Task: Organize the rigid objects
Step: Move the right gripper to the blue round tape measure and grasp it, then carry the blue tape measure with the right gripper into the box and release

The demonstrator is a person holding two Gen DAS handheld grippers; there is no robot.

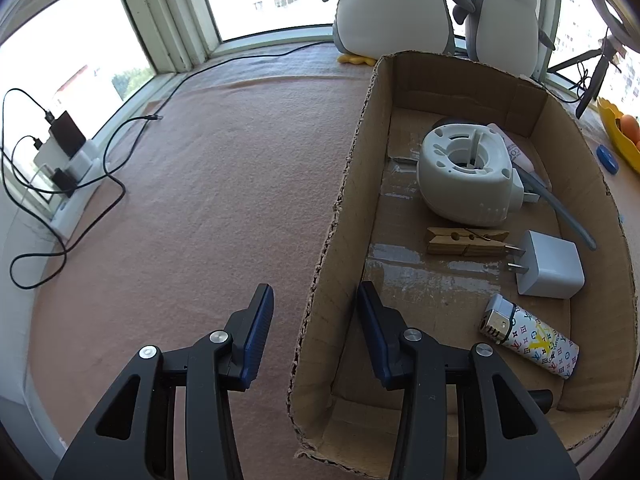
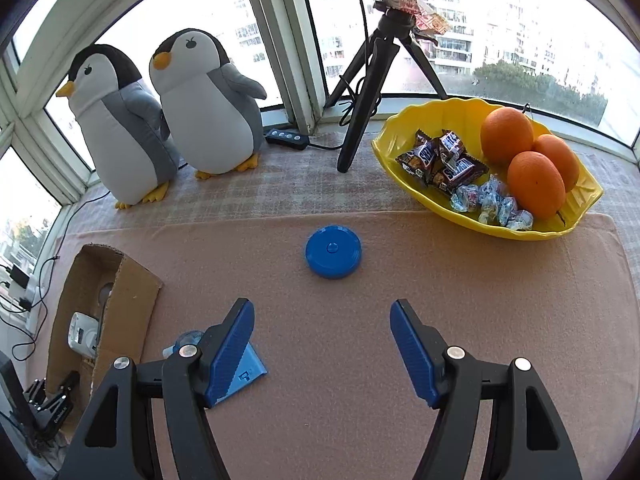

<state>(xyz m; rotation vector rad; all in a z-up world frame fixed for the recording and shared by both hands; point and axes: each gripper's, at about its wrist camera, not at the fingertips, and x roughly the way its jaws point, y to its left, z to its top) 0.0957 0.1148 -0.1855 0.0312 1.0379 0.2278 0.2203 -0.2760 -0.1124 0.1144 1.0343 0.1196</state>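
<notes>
Nearest in the left wrist view, the left tool [image 1: 316,292] straddles the near end of the left wall of the cardboard box [image 1: 348,184]. Its blue pads stand a little apart, one outside and one inside, with a gap showing on each side of the wall. Inside the box, from near to far, lie a patterned lighter [image 1: 532,340], a white plug-in charger [image 1: 550,264] on its side, a wooden clothespin [image 1: 466,242] just beside the charger's prongs, and a white plug-in vaporizer [image 1: 464,176]. A grey tube [image 1: 568,216] runs along the right wall behind the vaporizer. To the left of the box the pink cloth on the worktop [image 1: 208,200] is bare up to a white power strip [image 1: 68,164] with cables by the window. In the right wrist view the right tool [image 2: 322,308] hangs over the cloth with its pads well apart and nothing between them. A blue packet [image 2: 248,372] lies partly under its left finger. Farther on, a round blue disc [image 2: 334,252] lies flat on the cloth, well apart from the box at the left edge. Beyond it to the right sits a yellow bowl [image 2: 400,160] with oranges [image 2: 536,184], chocolate bars [image 2: 440,160] and wrapped sweets [image 2: 492,204]. A black tripod [image 2: 360,120] and two plush penguins [image 2: 208,112] stand by the window.
</notes>
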